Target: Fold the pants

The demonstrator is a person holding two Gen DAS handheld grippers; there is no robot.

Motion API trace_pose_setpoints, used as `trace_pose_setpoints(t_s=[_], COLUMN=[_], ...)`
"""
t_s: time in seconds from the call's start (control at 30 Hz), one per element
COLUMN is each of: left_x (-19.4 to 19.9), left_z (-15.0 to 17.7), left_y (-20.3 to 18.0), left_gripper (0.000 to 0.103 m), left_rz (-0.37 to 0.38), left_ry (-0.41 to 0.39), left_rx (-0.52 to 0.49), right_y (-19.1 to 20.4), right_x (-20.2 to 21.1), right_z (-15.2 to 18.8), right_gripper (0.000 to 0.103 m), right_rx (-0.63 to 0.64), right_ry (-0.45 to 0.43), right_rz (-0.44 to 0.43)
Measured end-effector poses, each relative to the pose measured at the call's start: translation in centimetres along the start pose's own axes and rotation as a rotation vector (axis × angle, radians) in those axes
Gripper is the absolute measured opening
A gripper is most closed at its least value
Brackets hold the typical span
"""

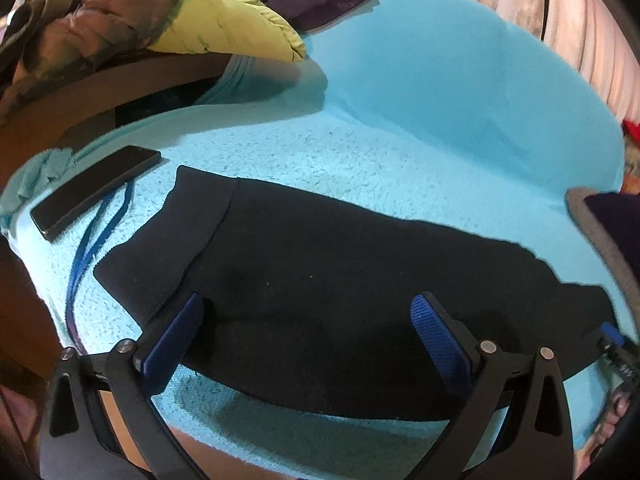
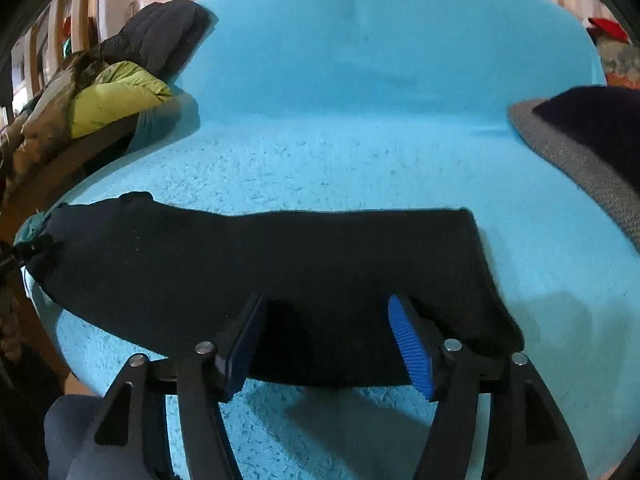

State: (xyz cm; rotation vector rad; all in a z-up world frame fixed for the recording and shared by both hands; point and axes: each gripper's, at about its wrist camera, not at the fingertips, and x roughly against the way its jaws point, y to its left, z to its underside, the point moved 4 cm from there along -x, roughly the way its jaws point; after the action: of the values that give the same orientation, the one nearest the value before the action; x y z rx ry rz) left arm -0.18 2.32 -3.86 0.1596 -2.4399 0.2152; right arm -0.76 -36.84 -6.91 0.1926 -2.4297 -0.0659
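Black pants lie flat in a long strip across the turquoise fleece seat, waistband end to the left. My left gripper is open, its blue pads spread wide just above the pants near the waistband. In the right wrist view the pants stretch left to right, their cut end at the right. My right gripper is open, hovering over the near edge of the pants toward the right end. Neither gripper holds any cloth.
A black phone and a blue cord lie left of the pants. Jackets, one lime green, pile on the left armrest. A grey-edged dark cushion sits at the right. The seat's front edge is close below the grippers.
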Motion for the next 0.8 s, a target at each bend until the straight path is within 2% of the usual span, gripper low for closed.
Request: trace_pose_setpoints(t_s=[0.1,0.17,0.5,0.63,0.73,0.8], left_x=[-0.4,-0.5,-0.2,2.0,3.6,4.2], left_z=[0.4,0.5,0.5,0.0,-0.4,-0.6], left_y=[-0.9,-1.1,-0.6,-0.4,-0.4,-0.7], left_gripper=[0.103,0.103,0.103,0.103,0.103,0.103], left_rz=[-0.083,-0.111,-0.096,-0.072,-0.034,-0.013], left_ry=[0.002,-0.011,-0.036,-0.133,-0.207,-0.244], left_rx=[-0.062,-0.076,-0.069,-0.051,-0.062,-0.074], right_y=[-0.1,0.0,0.3,-0.3,-2.9,-6.1], right_x=[-0.3,-0.3,0.0,1.2,4.3,6.6], right_z=[-0.2,-0.2,0.0,-0.3,-1.4,-1.7], right_gripper=[0.068,0.07,0.079,0.076,0.079,0.079], right_rx=[0.003,0.011,0.0,-0.024,-0.141,-0.26], right_ry=[-0.008,-0.008,0.007,0.02,-0.061,-0.103], right_rz=[-0.01,-0.013,-0.021,-0.049,-0.097,-0.105])
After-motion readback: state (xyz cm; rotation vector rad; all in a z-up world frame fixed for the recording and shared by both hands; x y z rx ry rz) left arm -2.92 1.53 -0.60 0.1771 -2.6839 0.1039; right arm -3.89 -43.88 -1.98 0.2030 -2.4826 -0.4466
